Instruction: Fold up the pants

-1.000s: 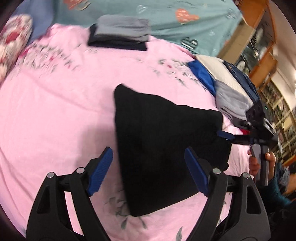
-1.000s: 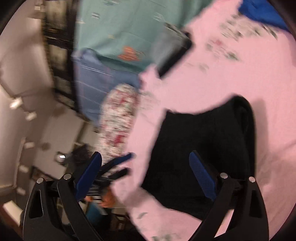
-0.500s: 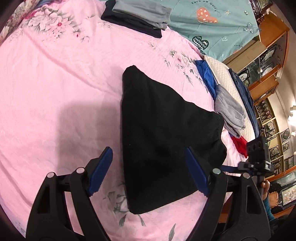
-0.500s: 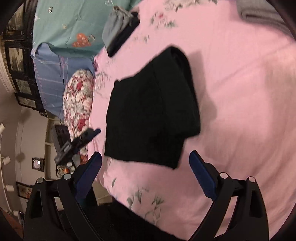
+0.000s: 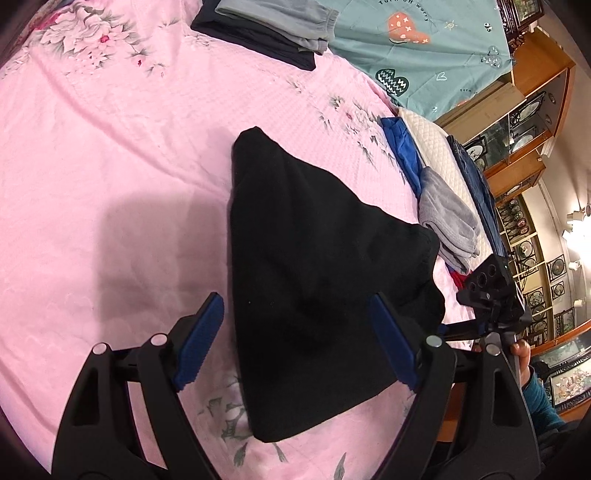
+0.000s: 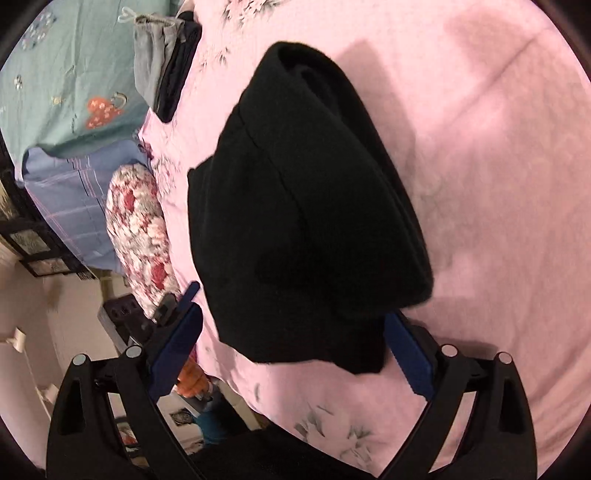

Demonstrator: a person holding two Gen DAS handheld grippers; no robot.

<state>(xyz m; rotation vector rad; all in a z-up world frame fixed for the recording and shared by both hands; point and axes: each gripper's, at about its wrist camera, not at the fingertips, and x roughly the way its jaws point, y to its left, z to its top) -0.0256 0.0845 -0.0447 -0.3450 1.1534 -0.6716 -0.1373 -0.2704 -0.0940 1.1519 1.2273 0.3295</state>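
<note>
1. You face a bed with a pink floral sheet (image 5: pixel 110 155).
2. Folded black pants (image 5: pixel 314 266) lie at its middle.
3. A grey-on-dark folded stack (image 5: pixel 273 26) lies at your far edge.
4. Mixed clothes (image 5: pixel 439 192) are piled along the right edge.
5. A floral pillow (image 6: pixel 138 225) rests beside the sheet.

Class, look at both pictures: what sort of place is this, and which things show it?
Most likely a bedroom at home. The black pants lie on a bed's pink flowered sheet, a flowered pillow sits at its edge, and a wooden display cabinet stands alongside.

Black pants (image 5: pixel 314 266), folded, flat on pink bedsheet (image 5: pixel 110 166).
</note>
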